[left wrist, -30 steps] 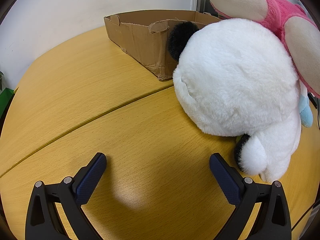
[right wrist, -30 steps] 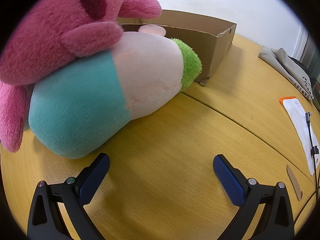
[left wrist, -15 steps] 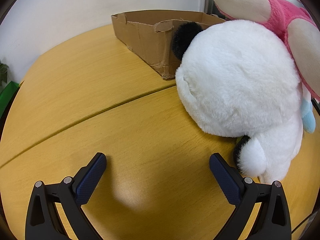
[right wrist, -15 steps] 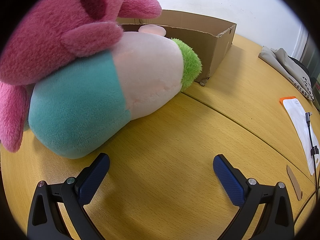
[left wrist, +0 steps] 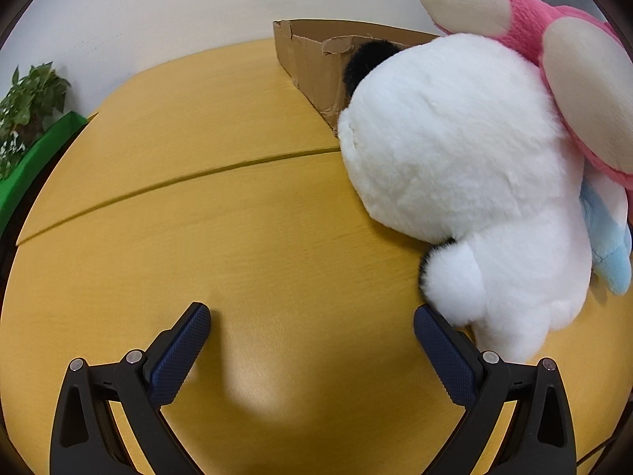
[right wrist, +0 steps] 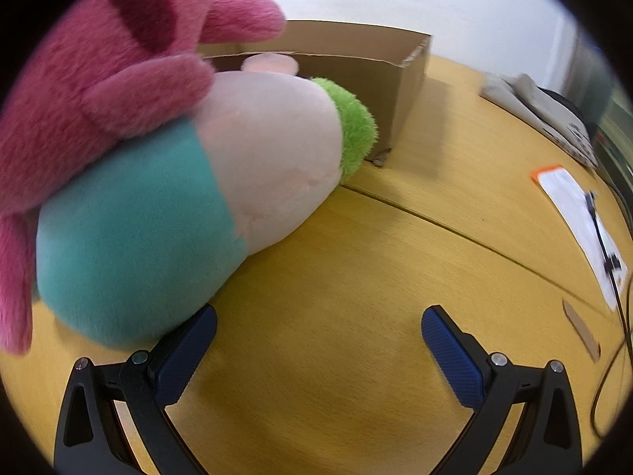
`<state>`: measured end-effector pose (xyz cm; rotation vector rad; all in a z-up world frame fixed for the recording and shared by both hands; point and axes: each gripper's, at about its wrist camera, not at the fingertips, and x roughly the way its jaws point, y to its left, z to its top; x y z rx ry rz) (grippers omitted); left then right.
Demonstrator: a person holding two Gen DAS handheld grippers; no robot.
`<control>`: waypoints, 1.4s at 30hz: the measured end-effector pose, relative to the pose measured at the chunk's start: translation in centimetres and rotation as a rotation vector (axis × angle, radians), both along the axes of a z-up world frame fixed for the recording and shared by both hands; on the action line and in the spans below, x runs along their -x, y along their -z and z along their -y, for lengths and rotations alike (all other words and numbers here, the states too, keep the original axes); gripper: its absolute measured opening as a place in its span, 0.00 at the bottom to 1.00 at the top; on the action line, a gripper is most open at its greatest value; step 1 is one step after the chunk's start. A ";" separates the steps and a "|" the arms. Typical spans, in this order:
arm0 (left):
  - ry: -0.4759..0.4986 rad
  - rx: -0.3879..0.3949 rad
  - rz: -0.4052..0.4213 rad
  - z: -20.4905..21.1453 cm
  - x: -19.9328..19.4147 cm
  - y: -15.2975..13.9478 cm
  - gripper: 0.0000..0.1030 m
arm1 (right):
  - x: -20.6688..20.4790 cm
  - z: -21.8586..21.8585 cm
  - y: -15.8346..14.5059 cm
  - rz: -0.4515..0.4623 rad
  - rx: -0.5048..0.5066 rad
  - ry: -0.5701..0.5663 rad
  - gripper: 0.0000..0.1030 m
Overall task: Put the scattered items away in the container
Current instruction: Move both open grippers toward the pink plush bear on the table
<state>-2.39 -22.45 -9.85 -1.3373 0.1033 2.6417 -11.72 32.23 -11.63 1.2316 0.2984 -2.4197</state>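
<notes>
A white plush toy (left wrist: 467, 166) with black ears lies on the wooden table, right of my open, empty left gripper (left wrist: 312, 332); its paw is close to the right finger. A pink plush (left wrist: 554, 39) lies on top of it. A cardboard box (left wrist: 312, 59) stands behind. In the right wrist view the pink plush (right wrist: 99, 79) rests on a teal, peach and green plush (right wrist: 178, 206). My right gripper (right wrist: 320, 332) is open and empty, its left finger beside the teal end. The box (right wrist: 368, 75) stands behind the plush toys.
A potted plant (left wrist: 27, 99) and a green surface stand beyond the table's left edge. On the right are a grey cloth bag (right wrist: 546, 107), a white packet with an orange end (right wrist: 577, 213), a cable (right wrist: 617, 316) and a small wooden stick (right wrist: 581, 328).
The left gripper has turned left, so the box and white plush sit further right in view and the plant appears. The right gripper has edged closer to the teal plush.
</notes>
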 end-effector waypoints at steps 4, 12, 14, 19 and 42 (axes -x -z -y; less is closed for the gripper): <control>-0.035 -0.096 -0.013 -0.1 -1.6 -0.5 1.00 | -0.4 0.1 -0.1 -0.001 -0.001 0.096 1.00; -0.257 -0.108 -0.189 -0.8 -5.7 -6.2 1.00 | -1.0 -0.1 -0.1 -0.003 -0.002 0.151 1.00; -0.271 -0.090 -0.237 -1.4 -7.1 -8.3 1.00 | -2.0 0.1 -0.1 -0.005 -0.004 0.214 1.00; -0.289 -0.090 -0.321 -2.7 -10.1 -12.3 1.00 | -7.8 1.0 -1.9 -0.089 0.071 0.256 1.00; -0.205 -0.087 -0.270 -16.3 -10.5 -16.1 1.00 | -16.6 8.4 -15.9 -0.327 0.300 0.394 1.00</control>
